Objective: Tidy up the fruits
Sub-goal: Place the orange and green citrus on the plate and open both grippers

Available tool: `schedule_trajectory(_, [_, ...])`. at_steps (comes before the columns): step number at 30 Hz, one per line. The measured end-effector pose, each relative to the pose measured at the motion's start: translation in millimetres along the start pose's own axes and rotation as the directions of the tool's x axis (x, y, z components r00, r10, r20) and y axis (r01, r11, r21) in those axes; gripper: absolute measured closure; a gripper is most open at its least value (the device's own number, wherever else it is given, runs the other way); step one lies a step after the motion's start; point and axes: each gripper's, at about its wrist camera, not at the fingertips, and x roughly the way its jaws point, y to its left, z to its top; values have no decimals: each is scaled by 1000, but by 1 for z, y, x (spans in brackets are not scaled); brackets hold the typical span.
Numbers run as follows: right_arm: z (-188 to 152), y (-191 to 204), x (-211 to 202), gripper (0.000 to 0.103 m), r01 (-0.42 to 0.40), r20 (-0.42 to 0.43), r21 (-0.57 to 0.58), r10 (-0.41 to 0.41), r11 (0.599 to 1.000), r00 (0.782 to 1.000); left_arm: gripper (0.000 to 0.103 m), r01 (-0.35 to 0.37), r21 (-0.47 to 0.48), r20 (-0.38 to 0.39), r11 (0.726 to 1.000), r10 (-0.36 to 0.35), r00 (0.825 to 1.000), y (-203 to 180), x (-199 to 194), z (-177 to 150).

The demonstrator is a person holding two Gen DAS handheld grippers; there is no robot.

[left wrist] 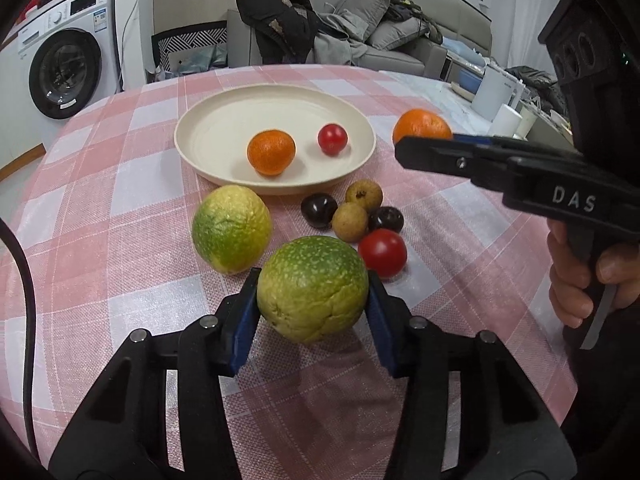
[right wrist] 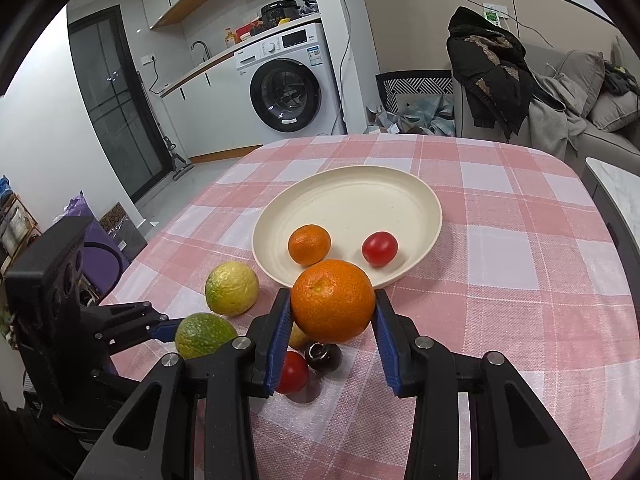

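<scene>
Left gripper (left wrist: 313, 300): angled downward, black arms spread in V, blue pads (left wrist: 245, 316) pressed against both sides of green fruit (left wrist: 313, 288). Right gripper (right wrist: 333, 308): angled downward, blue pads (right wrist: 280, 340) clamped on both sides of orange (right wrist: 333, 300), fruit held clear of surface. In left wrist view, right gripper seen side-on at right edge; person's hand (left wrist: 588, 280) wraps its handle, fingers curled around trigger.

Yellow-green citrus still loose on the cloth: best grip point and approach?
Take the yellow-green citrus across its widest middle, coming from above on its near-left side: it's round, and that side is open cloth, while the plate crowds behind it.
</scene>
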Motion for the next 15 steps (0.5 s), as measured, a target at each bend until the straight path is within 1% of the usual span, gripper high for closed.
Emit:
schedule_trajectory(8, [-1,0,-1,63,4,14,2,-4,1000,1000,57,-12,-40,74,999,15,997,9,-19,6])
schedule_trajectory(15, [0,-2,0,63,16,17,7,-16,1000,1000,57,-27,-90,108,996,36,993,20,-30,11])
